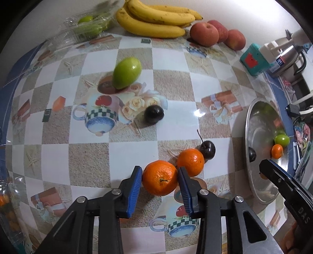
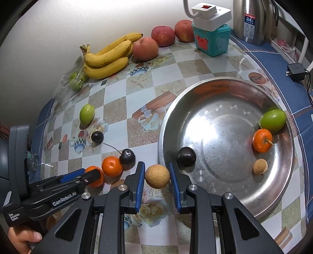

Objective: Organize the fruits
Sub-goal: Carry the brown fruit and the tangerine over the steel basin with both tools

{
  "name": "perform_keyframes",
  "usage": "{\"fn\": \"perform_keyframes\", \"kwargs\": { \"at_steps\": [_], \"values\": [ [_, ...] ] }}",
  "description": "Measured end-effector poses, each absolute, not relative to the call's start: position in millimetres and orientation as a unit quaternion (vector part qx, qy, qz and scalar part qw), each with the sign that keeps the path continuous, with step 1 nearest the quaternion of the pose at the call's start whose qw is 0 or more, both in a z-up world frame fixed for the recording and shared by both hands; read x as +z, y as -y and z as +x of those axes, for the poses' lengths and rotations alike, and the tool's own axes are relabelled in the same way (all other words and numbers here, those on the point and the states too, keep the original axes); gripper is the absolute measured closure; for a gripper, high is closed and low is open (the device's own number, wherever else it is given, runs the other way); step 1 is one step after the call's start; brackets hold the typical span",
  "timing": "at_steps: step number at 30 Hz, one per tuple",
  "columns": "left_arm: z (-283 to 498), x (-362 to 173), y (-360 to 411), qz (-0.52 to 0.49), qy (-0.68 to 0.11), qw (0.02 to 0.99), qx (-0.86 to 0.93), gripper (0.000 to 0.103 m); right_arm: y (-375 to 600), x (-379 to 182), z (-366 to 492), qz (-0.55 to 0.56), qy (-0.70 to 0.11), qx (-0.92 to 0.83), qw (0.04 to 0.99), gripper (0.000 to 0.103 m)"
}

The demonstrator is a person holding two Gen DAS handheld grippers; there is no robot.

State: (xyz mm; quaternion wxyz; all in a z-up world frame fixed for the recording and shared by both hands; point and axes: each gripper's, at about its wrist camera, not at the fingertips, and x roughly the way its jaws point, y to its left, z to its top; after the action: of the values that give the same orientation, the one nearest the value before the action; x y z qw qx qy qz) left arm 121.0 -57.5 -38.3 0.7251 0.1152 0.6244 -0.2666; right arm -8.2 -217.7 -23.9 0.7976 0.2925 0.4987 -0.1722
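Left wrist view: left gripper closed around a tangerine, blue pads pressed to both sides of it, fruit low over the checked tablecloth. Just behind, a second tangerine, touching a dark cherry with a stem. Further out a dark plum, and beyond it a green fruit blurred. Along the wall — bananas, three apples, a clear plastic tray with green fruit inside. At the right edge a steel bowl, with the tip of the right gripper in front of its rim.

Right wrist view: right gripper holding a tan round fruit between its pads, at the near-left rim of the steel bowl. In the bowl: a dark plum near the front rim, a small tan fruit, a small tangerine and a green fruit touching at the far right side. To the left, the left gripper with its tangerine, beside the second tangerine and cherry. Further back a teal box with a white power strip on top, and a steel kettle.
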Motion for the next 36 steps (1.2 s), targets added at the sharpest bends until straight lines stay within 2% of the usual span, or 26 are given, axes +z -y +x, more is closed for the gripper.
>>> {"fn": "perform_keyframes", "kwargs": {
  "at_steps": [8, 18, 28, 36],
  "values": [
    [115, -12, 64, 0.116, -0.602, 0.736, -0.288, 0.063, 248, -22, -27, 0.315, -0.486, -0.221, 0.785, 0.076],
    [71, 14, 118, 0.132, -0.574, 0.716, -0.374, 0.063, 296, -20, -65, 0.368, -0.459, -0.277, 0.760, 0.076],
    [15, 6, 176, 0.177, -0.553, 0.687, -0.437, 0.063, 314, -18, -82, 0.395, -0.440, -0.289, 0.753, 0.076],
    [2, -17, 191, 0.189, -0.562, 0.675, -0.438, 0.062, 318, -29, -82, 0.406, -0.450, -0.284, 0.743, 0.076]
  ]
}}
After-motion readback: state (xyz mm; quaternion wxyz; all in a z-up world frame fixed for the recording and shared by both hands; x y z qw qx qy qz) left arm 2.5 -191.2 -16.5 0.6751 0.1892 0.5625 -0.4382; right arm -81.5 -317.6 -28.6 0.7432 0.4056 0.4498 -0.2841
